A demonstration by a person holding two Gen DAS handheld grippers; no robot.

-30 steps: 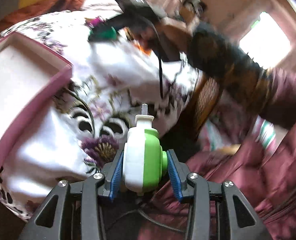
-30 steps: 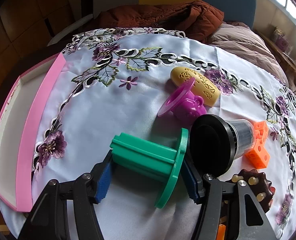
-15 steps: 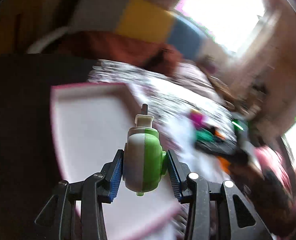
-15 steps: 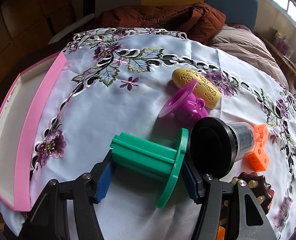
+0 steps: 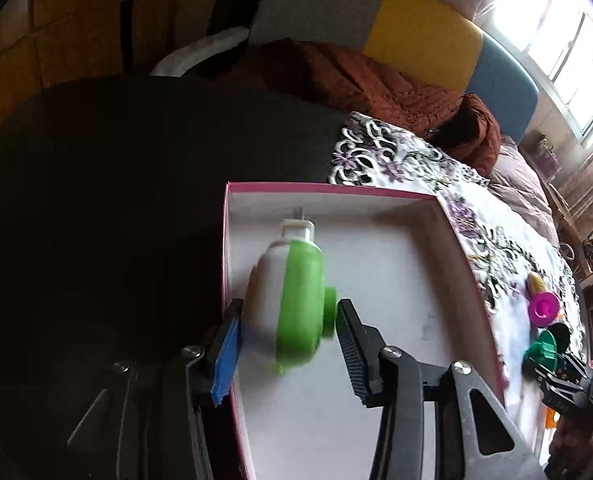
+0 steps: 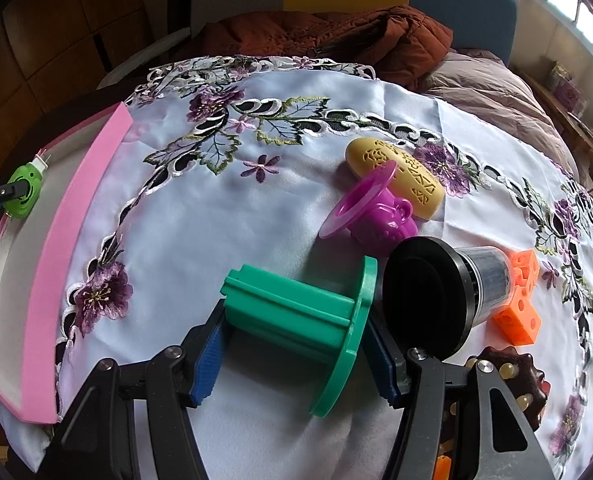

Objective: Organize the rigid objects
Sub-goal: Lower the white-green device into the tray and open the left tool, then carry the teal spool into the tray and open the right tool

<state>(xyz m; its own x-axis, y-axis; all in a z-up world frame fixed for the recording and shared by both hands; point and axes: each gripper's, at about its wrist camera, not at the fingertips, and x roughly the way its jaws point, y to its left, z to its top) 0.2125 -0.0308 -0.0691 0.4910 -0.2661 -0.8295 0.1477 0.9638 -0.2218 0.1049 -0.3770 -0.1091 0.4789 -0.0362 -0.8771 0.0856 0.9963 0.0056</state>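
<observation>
Two wrist views show the same table from opposite ends. Left wrist view: the left gripper point(image 5: 288, 344) is poised over the near left corner of the pink-rimmed white tray point(image 5: 376, 194), its jaws opening around the green-and-white toy point(image 5: 292, 300). The toy is blurred, and a gap shows between its green knob and the right-hand pad, so the pads no longer press on both sides. This view alone shows the tray's whole white floor, bare apart from the toy above it, and the dark tabletop point(image 5: 116, 200) to its left. Far right, small and distant, lie the purple cup point(image 5: 543, 307) and the teal spool point(image 5: 541, 350), the latter in the right gripper point(image 5: 544, 364).

Right wrist view: at the far left edge the toy point(image 6: 23, 190) appears over the tray point(image 6: 76, 232), seen side-on. On the embroidered white cloth point(image 6: 200, 232), the right gripper point(image 6: 296, 364) is closed across the teal spool point(image 6: 296, 312), one pad against the shaft's end and the other against its flange. Only this view reveals the neighbours to its right: the purple cup point(image 6: 372, 208) leaning on a yellow perforated case point(image 6: 400, 178), a black-lidded jar point(image 6: 440, 296) lying just beside the spool's flange, orange cubes point(image 6: 522, 300), and a brown studded piece point(image 6: 512, 380) at the lower right.
</observation>
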